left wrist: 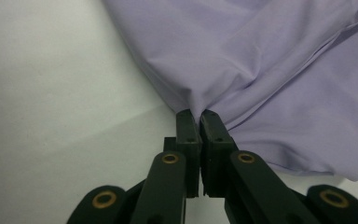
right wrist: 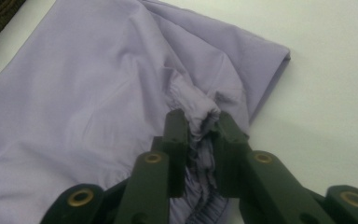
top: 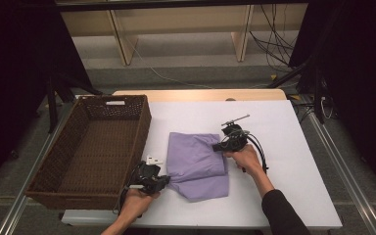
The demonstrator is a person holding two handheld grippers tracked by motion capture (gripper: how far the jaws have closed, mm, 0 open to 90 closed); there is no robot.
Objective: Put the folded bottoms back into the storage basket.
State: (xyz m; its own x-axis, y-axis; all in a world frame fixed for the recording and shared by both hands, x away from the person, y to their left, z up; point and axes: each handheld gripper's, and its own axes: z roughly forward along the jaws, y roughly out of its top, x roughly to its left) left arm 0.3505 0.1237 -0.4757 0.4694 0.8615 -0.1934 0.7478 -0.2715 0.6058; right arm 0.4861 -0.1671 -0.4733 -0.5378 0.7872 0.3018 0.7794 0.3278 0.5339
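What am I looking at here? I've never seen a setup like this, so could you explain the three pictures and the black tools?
A person at a white table holds a hand-operated two-jaw gripper in each hand. The high view looks down from above; the other two come from cameras riding on each gripper, looking along its black jaws. A lilac cloth lies on the table beside a brown wicker basket. The left gripper is pinched shut on the cloth's edge. The right gripper is clamped on a gathered, elastic-looking part of it.
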